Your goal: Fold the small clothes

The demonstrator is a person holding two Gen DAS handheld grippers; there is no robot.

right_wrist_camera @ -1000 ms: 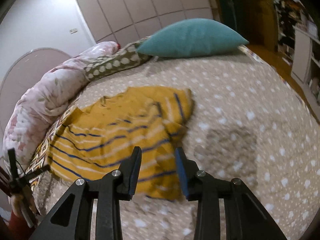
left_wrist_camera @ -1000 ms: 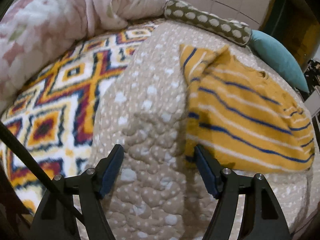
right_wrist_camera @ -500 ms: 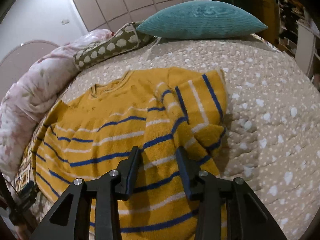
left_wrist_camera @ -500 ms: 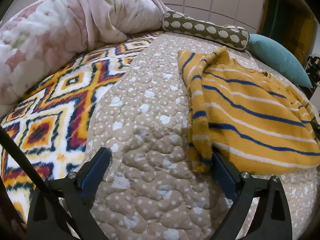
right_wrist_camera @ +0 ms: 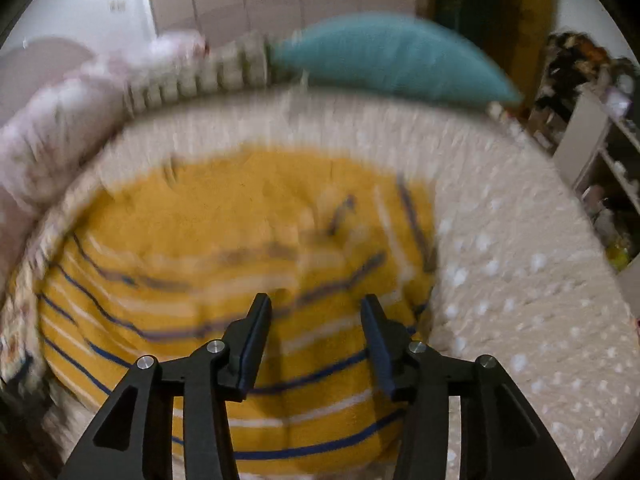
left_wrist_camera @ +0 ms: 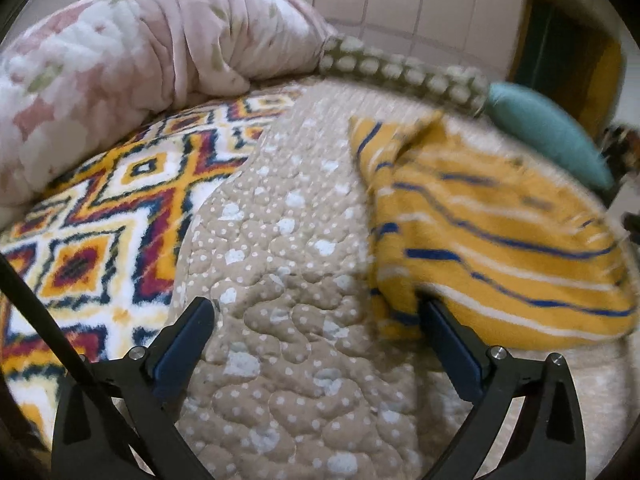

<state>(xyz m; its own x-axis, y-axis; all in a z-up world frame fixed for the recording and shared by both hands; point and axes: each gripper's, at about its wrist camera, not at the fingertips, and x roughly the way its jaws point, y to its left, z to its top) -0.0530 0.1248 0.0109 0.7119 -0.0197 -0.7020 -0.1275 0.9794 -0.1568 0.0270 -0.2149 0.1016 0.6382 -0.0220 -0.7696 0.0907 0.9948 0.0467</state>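
Bed [left_wrist_camera: 288, 380] covered by beige dotted quilt. Patterned blanket [left_wrist_camera: 100, 240] and pink floral duvet [left_wrist_camera: 100, 72] to one side. Spotted bolster [left_wrist_camera: 400, 72] and teal pillow [right_wrist_camera: 392, 60] at head. Panelled wall [left_wrist_camera: 400, 4] behind. White shelving [right_wrist_camera: 592, 152], cluttered, beside bed.

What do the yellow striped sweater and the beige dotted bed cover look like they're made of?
Yellow striped sweater: probably soft fleece or plush knit; its surface looks fuzzy and matte. Beige dotted bed cover: seemingly quilted, padded cotton-like fabric, with puffy stitched cells.

The sweater [left_wrist_camera: 500, 240] lies on the bedspread [left_wrist_camera: 288, 264], just right of the left gripper [left_wrist_camera: 316, 320]. A blanket [left_wrist_camera: 92, 216] lies to its left, pillows [left_wrist_camera: 548, 136] beyond.
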